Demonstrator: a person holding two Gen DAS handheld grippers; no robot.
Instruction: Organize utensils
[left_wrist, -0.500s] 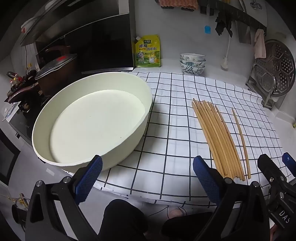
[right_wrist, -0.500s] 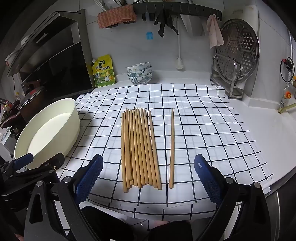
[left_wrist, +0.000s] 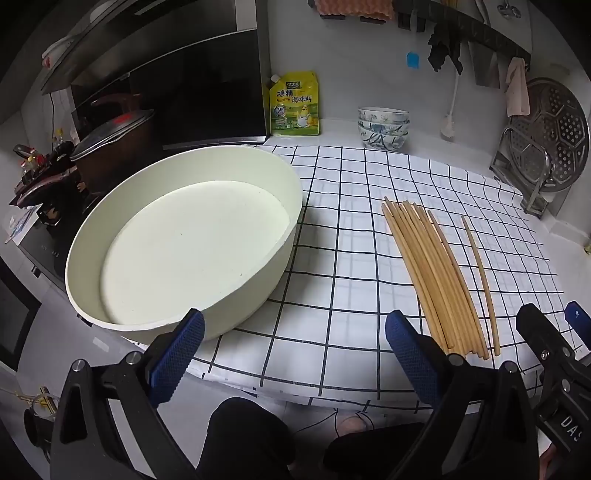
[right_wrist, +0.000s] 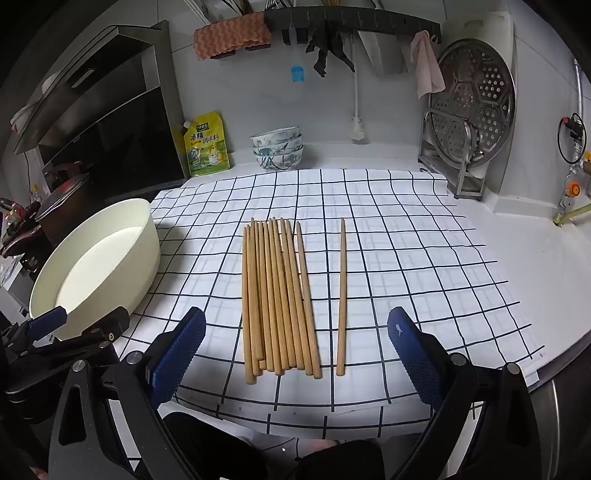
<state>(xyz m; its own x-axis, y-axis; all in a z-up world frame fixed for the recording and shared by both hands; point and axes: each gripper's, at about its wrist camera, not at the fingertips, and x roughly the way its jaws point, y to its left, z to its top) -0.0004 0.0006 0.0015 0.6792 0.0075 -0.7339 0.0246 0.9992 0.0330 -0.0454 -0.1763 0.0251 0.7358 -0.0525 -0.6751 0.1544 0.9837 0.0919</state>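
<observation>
A: Where do I find the utensils?

B: On my right wrist view, a bundle of wooden chopsticks (right_wrist: 277, 299) lies on the checked cloth (right_wrist: 406, 258) that covers the worktop (right_wrist: 535, 266), their lengths running near to far. A single chopstick (right_wrist: 341, 295) lies apart, just right of the bundle and parallel to it. On my left wrist view the same bundle (left_wrist: 432, 277) and single stick (left_wrist: 480, 280) sit to the right.

A: And the hand-held grippers?

B: My right hand-held gripper (right_wrist: 295, 350) is spread wide, blue pads on either side of the near ends of the chopsticks, gripping nothing and clear of the cloth. My left hand-held gripper (left_wrist: 295, 350) is equally wide, also holding nothing, poised at the near edge of the cloth between the basin and the bundle.

A: What else is labelled?

B: A cream round basin (left_wrist: 277, 236) stands on the left of the worktop, partly on the cloth. At the far wall: a yellow seasoning pouch (left_wrist: 294, 104), stacked patterned bowls (left_wrist: 383, 127), and a perforated steamer plate (right_wrist: 476, 99) upright in a rack on the right.
</observation>
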